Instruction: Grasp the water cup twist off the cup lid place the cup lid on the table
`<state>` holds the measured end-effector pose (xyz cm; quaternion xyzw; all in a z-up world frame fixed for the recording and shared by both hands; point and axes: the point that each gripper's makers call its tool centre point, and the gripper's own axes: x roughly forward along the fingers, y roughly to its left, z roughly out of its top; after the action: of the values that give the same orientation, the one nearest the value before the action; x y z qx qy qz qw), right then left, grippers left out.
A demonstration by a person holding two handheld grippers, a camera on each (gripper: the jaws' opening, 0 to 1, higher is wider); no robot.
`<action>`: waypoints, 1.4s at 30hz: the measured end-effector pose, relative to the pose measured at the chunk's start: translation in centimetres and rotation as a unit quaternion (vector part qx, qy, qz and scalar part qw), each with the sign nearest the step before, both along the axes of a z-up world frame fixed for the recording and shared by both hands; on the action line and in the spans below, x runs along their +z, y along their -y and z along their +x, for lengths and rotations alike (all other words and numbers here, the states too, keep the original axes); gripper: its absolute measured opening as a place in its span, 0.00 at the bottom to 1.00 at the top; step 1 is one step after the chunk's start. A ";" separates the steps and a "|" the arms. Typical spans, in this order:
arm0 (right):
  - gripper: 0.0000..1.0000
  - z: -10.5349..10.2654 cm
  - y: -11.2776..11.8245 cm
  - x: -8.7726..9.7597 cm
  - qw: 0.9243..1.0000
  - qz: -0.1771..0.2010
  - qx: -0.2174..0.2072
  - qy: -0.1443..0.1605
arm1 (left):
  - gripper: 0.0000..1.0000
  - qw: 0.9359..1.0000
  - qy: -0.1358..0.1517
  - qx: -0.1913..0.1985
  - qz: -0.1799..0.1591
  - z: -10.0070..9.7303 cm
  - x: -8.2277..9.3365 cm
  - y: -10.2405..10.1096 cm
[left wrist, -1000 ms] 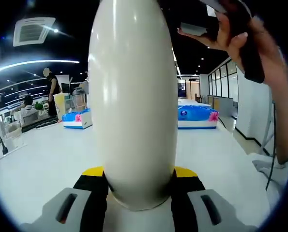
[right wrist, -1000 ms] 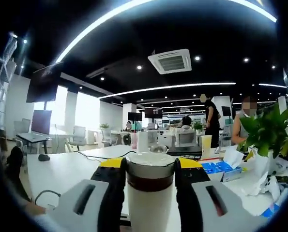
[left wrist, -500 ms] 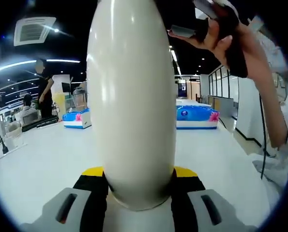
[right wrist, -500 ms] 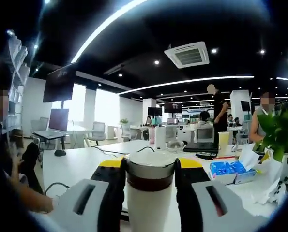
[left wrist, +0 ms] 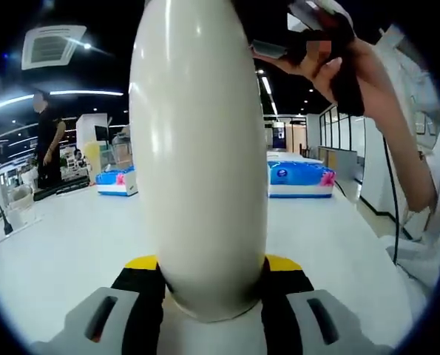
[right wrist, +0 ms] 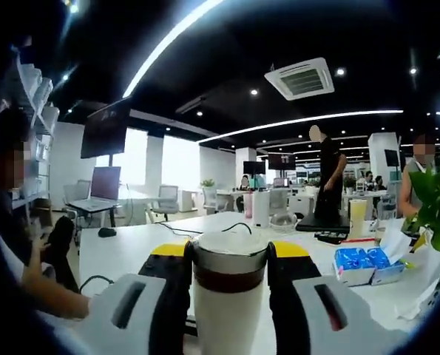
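I am clamping the water cup (left wrist: pixel 199 148) upright in my left gripper (left wrist: pixel 212 285), while my right gripper (right wrist: pixel 229 274) is gripping the cup lid (right wrist: pixel 229 255) at six o'clock. Twisting appears underway; next, lifting off, tableward.

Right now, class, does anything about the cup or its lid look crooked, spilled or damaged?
Nothing stands out. The left gripper clamps the white cup body, and the right gripper clamps the cup lid, which sits level. No spill or crack shows on the white table.
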<state>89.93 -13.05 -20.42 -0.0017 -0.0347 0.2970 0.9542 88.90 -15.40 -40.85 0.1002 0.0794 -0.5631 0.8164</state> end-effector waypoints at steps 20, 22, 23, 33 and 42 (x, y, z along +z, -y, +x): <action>0.43 0.5 0.2 -0.1 0.990 0.027 0.140 -0.020 | 0.52 1.000 -0.002 0.001 0.000 0.2 0.0 -0.1; 0.43 0.3 0.1 -0.1 0.987 0.028 0.158 -0.015 | 0.52 1.000 -0.002 0.000 0.000 0.2 -0.1 -0.1; 0.43 0.2 0.2 -0.1 0.986 0.028 0.162 -0.014 | 0.52 1.000 -0.002 0.000 0.000 0.3 -0.1 -0.1; 0.43 -0.4 0.1 -0.2 0.975 0.045 0.218 -0.020 | 0.52 1.000 -0.002 -0.002 0.000 0.4 -0.1 0.0; 0.43 -0.7 -0.1 -0.2 0.975 0.037 0.220 -0.017 | 0.52 1.000 -0.002 -0.001 0.000 0.5 -0.1 0.0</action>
<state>89.27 -12.94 -20.65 0.0463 -0.0287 0.4983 0.8653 89.39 -15.38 -40.93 0.0990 0.0811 -0.5645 0.8154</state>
